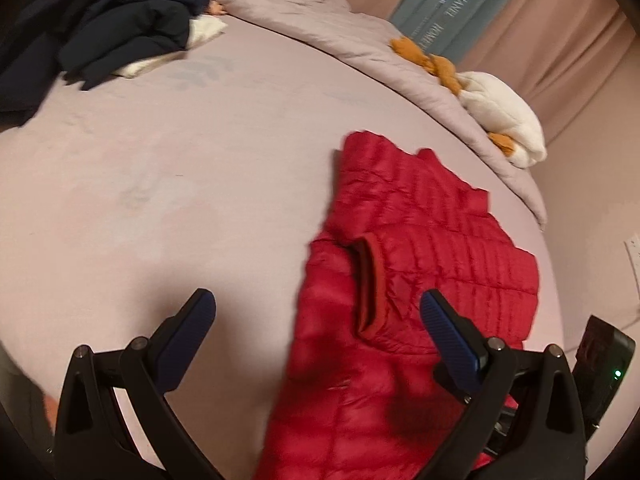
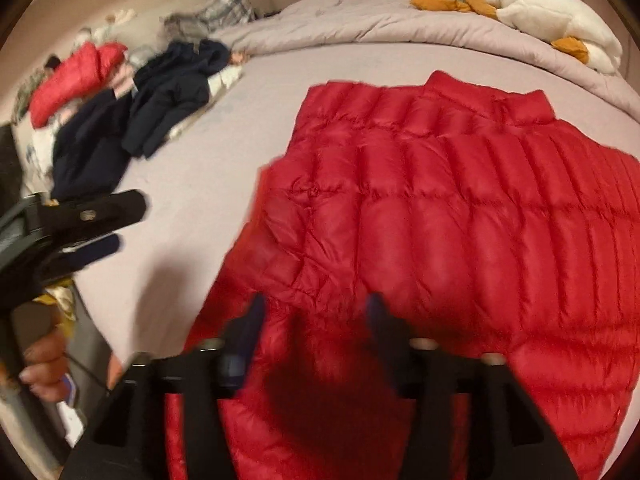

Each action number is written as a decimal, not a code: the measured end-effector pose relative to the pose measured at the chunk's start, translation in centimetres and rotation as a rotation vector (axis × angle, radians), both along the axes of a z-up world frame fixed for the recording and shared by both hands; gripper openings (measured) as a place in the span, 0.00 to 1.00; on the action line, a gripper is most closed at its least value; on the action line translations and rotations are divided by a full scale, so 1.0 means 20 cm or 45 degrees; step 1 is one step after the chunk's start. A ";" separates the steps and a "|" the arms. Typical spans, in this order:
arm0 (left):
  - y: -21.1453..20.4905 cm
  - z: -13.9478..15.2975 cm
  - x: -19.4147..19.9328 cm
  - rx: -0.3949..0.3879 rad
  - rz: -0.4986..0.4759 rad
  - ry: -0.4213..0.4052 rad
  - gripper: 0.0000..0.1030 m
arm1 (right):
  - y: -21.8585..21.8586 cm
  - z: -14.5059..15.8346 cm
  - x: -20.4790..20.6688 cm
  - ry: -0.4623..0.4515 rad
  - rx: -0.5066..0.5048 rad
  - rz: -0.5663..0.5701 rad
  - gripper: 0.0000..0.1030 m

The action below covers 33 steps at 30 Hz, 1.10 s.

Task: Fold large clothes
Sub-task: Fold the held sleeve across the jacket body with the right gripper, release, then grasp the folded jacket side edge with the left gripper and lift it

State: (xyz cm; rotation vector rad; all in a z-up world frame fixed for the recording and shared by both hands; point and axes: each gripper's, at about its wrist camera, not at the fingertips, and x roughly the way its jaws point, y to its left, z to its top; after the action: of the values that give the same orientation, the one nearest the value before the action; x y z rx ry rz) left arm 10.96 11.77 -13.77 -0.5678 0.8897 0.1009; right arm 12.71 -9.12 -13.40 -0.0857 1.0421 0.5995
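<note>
The bed [image 1: 160, 168] carries a pale lilac sheet; pink curtains [image 1: 560, 40] hang beyond. A dark navy garment pile [image 1: 120, 32] lies far left. The red quilted puffer jacket [image 2: 460, 220] lies flat at right. The left gripper [image 1: 316, 308] and right gripper [image 2: 316, 312] both stand apart, holding nothing.

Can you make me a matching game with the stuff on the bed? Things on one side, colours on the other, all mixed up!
Things:
1. puffy jacket
2. heap of clothes
3. plush toy
4. bed sheet

Colours:
A. white with orange bits
B. pale lilac-grey
C. red
D. dark navy

Pairs: 1-C, 2-D, 3-A, 4-B

The puffy jacket lies spread out on the bed sheet, right in front of both grippers. The heap of clothes sits at the far side, and the plush toy rests on the rumpled duvet.
</note>
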 end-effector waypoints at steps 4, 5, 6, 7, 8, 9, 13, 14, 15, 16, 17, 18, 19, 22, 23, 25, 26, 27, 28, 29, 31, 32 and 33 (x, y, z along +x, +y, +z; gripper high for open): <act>-0.08 -0.07 0.11 -0.066 -0.101 0.017 0.98 | -0.14 0.03 -0.01 -0.020 0.007 -0.080 0.62; -0.11 -0.11 0.15 -0.092 -0.135 0.030 0.98 | -0.18 0.03 -0.01 -0.028 -0.003 -0.117 0.62; -0.13 -0.13 0.17 -0.107 -0.157 0.031 0.97 | -0.22 0.03 0.00 -0.032 -0.013 -0.151 0.62; -0.15 -0.15 0.19 -0.121 -0.181 0.033 0.96 | -0.26 0.03 0.01 -0.033 -0.023 -0.190 0.62; -0.18 -0.19 0.23 -0.129 -0.201 0.040 0.95 | -0.30 0.02 0.02 -0.034 -0.026 -0.229 0.62; -0.19 -0.21 0.25 -0.121 -0.202 0.056 0.95 | -0.33 0.02 0.02 -0.033 -0.025 -0.261 0.62; -0.24 -0.30 0.32 -0.105 -0.184 0.095 0.83 | -0.48 0.01 0.03 -0.034 -0.011 -0.403 0.62; -0.24 -0.30 0.33 -0.114 -0.175 0.067 0.72 | -0.51 0.01 0.03 -0.037 -0.014 -0.433 0.62; -0.24 -0.30 0.33 -0.131 -0.167 0.042 0.45 | -0.54 0.01 0.03 -0.039 -0.019 -0.459 0.62; -0.23 -0.30 0.34 -0.161 -0.163 0.023 0.28 | -0.57 0.01 0.04 -0.040 -0.020 -0.483 0.62; -0.23 -0.29 0.35 -0.186 -0.167 0.018 0.15 | -0.60 0.00 0.05 -0.033 -0.011 -0.517 0.62; -0.23 -0.28 0.35 -0.204 -0.158 0.007 0.11 | -0.63 -0.01 0.05 -0.023 0.001 -0.538 0.62; -0.23 -0.25 0.36 -0.204 -0.153 -0.014 0.10 | -0.66 -0.01 0.06 -0.012 0.022 -0.571 0.62; -0.24 -0.12 0.37 -0.187 -0.157 -0.113 0.08 | -0.72 -0.01 0.08 -0.007 0.056 -0.638 0.62; -0.24 -0.07 0.38 -0.184 -0.160 -0.140 0.08 | -0.73 -0.01 0.08 -0.015 0.059 -0.660 0.62; -0.23 0.04 0.41 -0.155 -0.166 -0.186 0.07 | -0.75 0.00 0.10 -0.025 0.062 -0.678 0.62; -0.22 0.09 0.43 -0.132 -0.167 -0.210 0.07 | -0.75 0.01 0.11 -0.031 0.062 -0.685 0.62; -0.21 0.15 0.45 -0.105 -0.171 -0.239 0.07 | -0.75 0.02 0.12 -0.040 0.064 -0.690 0.62; -0.20 0.19 0.47 -0.082 -0.168 -0.258 0.07 | -0.75 0.04 0.13 -0.050 0.063 -0.695 0.62; -0.19 0.24 0.49 -0.041 -0.155 -0.284 0.07 | -0.77 0.05 0.14 -0.063 0.063 -0.698 0.62; -0.17 0.29 0.53 0.031 -0.137 -0.309 0.07 | -0.77 0.08 0.17 -0.102 0.067 -0.707 0.62; -0.16 0.30 0.55 0.052 -0.134 -0.314 0.07 | -0.77 0.09 0.19 -0.113 0.071 -0.710 0.62; -0.15 0.31 0.58 0.070 -0.132 -0.312 0.07 | -0.77 0.10 0.21 -0.121 0.078 -0.715 0.62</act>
State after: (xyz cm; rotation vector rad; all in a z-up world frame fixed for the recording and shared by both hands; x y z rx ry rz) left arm 22.55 8.75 -7.59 -0.4703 0.6742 -0.0383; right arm 17.01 -24.43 -11.48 0.2252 0.9005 0.1146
